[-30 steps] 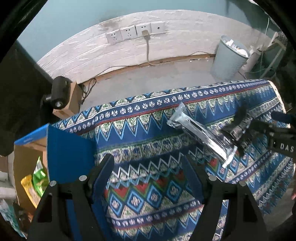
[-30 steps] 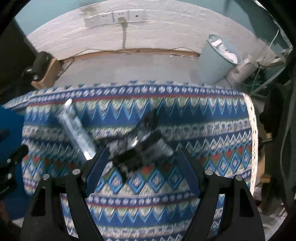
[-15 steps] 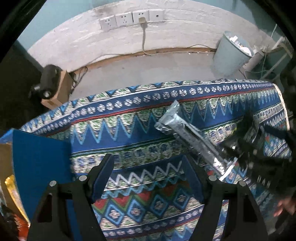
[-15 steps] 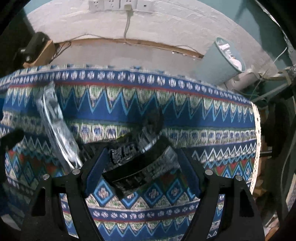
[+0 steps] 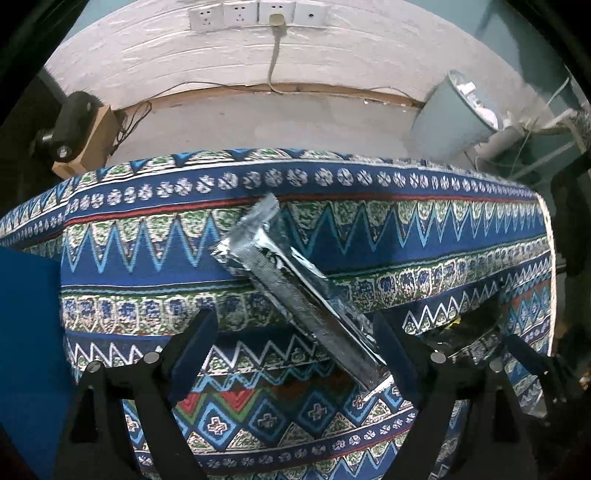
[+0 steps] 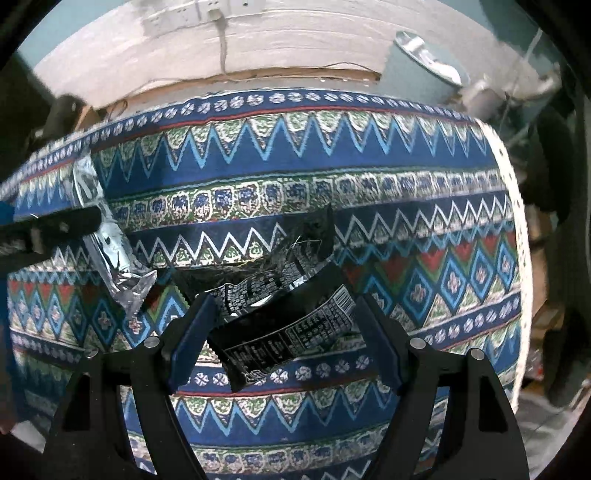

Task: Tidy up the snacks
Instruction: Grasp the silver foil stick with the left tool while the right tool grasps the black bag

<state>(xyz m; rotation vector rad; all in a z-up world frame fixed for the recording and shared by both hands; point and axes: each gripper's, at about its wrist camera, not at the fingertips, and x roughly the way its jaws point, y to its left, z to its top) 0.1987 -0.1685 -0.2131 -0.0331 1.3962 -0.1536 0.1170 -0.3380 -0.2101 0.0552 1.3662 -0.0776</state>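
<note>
A long silver snack packet (image 5: 295,291) lies slantwise on the patterned tablecloth (image 5: 147,258). My left gripper (image 5: 293,354) hovers over its near end with the jaws opening; the packet's tip lies between the fingers, close to the right one, and the pads do not press it. A black snack packet (image 6: 280,321) with white print lies crumpled on the cloth (image 6: 406,184). My right gripper (image 6: 284,339) stands open astride it, and no pad is seen pressing it. The silver packet (image 6: 110,236) shows at the left of the right wrist view, the black packet (image 5: 469,325) at the right of the left one.
A blue box (image 5: 26,332) stands at the table's left edge. Beyond the far edge are the floor, a grey bin (image 5: 450,118), a black device on a wooden block (image 5: 74,122) and wall sockets (image 5: 258,14). The cloth's right edge (image 6: 517,229) drops off.
Both grippers have sunk closer to the table. The left one moved right, over the silver packet's end, and its jaws widened. The right one came down astride the black packet.
</note>
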